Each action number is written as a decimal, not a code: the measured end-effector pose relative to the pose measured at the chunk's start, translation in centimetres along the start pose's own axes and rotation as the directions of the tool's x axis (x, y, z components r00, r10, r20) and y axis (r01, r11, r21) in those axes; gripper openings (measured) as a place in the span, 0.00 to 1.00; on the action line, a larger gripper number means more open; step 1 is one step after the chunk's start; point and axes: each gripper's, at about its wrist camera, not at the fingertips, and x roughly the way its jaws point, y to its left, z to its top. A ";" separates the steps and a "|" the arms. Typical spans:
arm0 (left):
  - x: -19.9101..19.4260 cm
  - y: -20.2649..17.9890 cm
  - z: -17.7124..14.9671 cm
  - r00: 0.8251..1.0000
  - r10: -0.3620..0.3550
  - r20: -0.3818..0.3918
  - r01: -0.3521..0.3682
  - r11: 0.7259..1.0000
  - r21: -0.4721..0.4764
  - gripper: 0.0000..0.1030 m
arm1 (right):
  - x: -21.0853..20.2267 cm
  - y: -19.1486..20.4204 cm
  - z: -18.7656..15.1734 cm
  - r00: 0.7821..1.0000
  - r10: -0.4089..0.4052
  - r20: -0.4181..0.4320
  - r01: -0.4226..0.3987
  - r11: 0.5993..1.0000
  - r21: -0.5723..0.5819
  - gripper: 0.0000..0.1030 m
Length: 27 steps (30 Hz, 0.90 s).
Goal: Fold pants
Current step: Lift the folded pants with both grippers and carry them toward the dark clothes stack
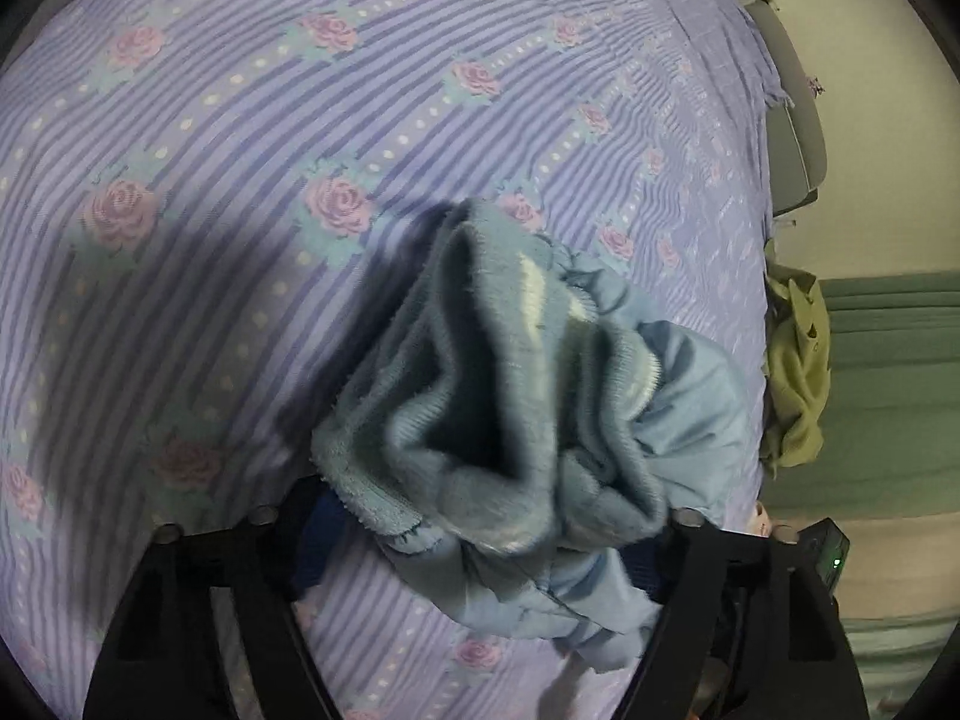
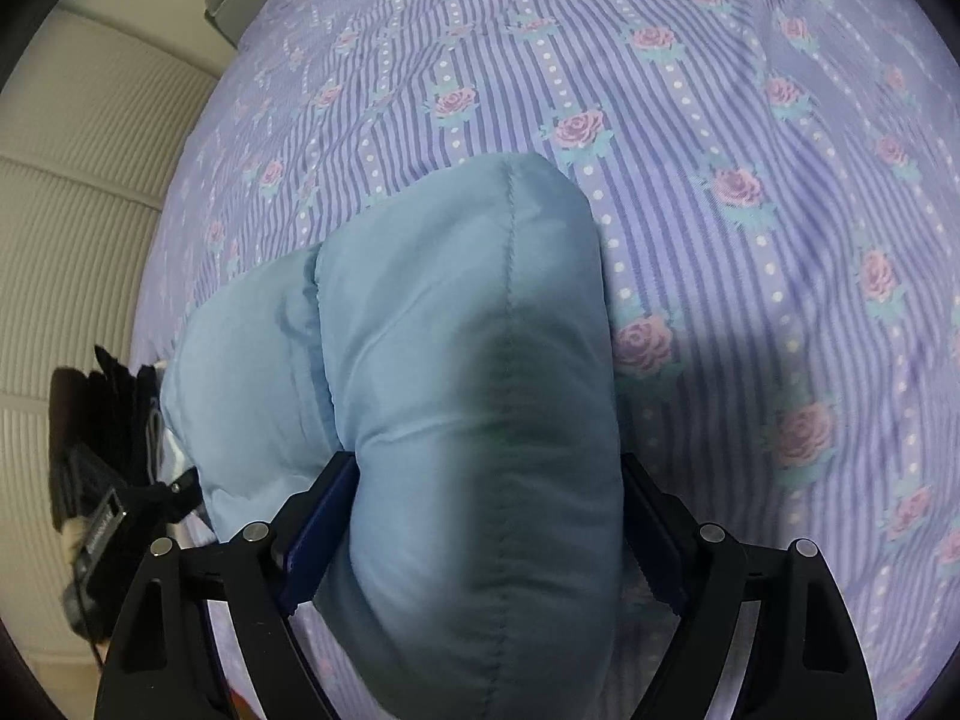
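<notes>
The light blue padded pants (image 1: 516, 396) hang bunched between both grippers above the bed. In the left wrist view my left gripper (image 1: 480, 546) is shut on the fleecy waistband end, whose lining opens toward the camera. In the right wrist view my right gripper (image 2: 480, 528) is shut on a thick quilted fold of the pants (image 2: 468, 360), which bulges forward between the blue pads (image 2: 318, 528). The rest of the garment is hidden below the grippers.
A purple striped bedspread with pink roses (image 1: 300, 120) covers the bed (image 2: 750, 180). An olive-green garment (image 1: 795, 372) lies at the bed's right edge by a green cloth (image 1: 888, 390). A ribbed beige wall (image 2: 72, 210) and dark items (image 2: 102, 420) stand left.
</notes>
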 end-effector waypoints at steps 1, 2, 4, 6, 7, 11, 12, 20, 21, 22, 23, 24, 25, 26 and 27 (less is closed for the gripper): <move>-0.4 -0.4 -0.2 1.000 0.010 0.005 -0.010 1.000 0.014 0.62 | -0.1 0.2 0.0 1.000 -0.008 -0.001 0.008 1.000 0.002 0.70; -0.8 -1.0 -0.4 1.000 0.021 0.014 -0.022 0.999 0.034 0.58 | -0.4 0.5 0.0 1.000 -0.013 0.002 0.013 1.000 -0.008 0.65; -1.5 -2.1 -0.8 0.998 0.049 0.027 -0.051 0.996 0.078 0.55 | -1.2 1.6 -0.2 0.999 -0.038 0.015 0.039 0.998 -0.055 0.60; -2.4 -3.5 -1.4 0.996 0.072 0.054 -0.079 0.988 0.134 0.54 | -2.2 2.3 -0.5 0.999 -0.046 0.027 0.048 0.996 -0.078 0.55; -3.1 -4.4 -1.8 0.994 0.080 0.073 -0.092 0.981 0.171 0.54 | -2.7 2.6 -0.7 0.998 -0.046 0.033 0.049 0.995 -0.087 0.54; -6.0 -5.7 -3.2 0.993 0.061 0.104 -0.084 0.970 0.228 0.53 | -5.4 2.8 -2.0 0.998 -0.014 0.057 0.020 0.995 -0.095 0.52; -6.8 -5.8 -3.7 0.993 0.052 0.109 -0.077 0.968 0.238 0.53 | -6.1 2.7 -2.4 0.998 -0.002 0.062 0.008 0.996 -0.092 0.52; -13.6 -8.8 -8.4 0.984 -0.058 0.169 0.004 0.954 0.301 0.53 | -15.0 2.8 -6.0 0.982 0.106 0.154 -0.085 0.987 -0.136 0.52; -14.5 -9.5 -9.1 0.981 -0.070 0.181 0.010 0.950 0.312 0.53 | -16.0 3.0 -6.3 0.979 0.119 0.163 -0.095 0.985 -0.144 0.52; -15.6 -10.2 -9.8 0.977 -0.082 0.198 0.013 0.945 0.328 0.53 | -17.6 3.3 -6.6 0.975 0.131 0.181 -0.100 0.981 -0.169 0.52; -16.5 -11.0 -10.4 0.973 -0.092 0.213 0.014 0.940 0.342 0.53 | -18.9 3.7 -7.0 0.971 0.135 0.196 -0.098 0.977 -0.189 0.52; -17.2 -11.7 -11.0 0.969 -0.098 0.228 0.011 0.935 0.355 0.53 | -19.7 4.0 -7.2 0.969 0.139 0.206 -0.097 0.975 -0.200 0.52; -18.3 -12.5 -11.8 0.964 -0.103 0.247 0.005 0.929 0.370 0.53 | -21.3 4.4 -7.7 0.963 0.147 0.225 -0.096 0.970 -0.224 0.52; -19.3 -12.8 -12.2 0.960 -0.108 0.259 0.002 0.926 0.378 0.53 | -22.0 5.1 -7.8 0.959 0.155 0.237 -0.098 0.967 -0.234 0.52; -20.2 -13.4 -12.8 0.955 -0.112 0.275 -0.003 0.922 0.386 0.53 | -22.8 5.5 -8.1 0.955 0.163 0.247 -0.102 0.965 -0.243 0.52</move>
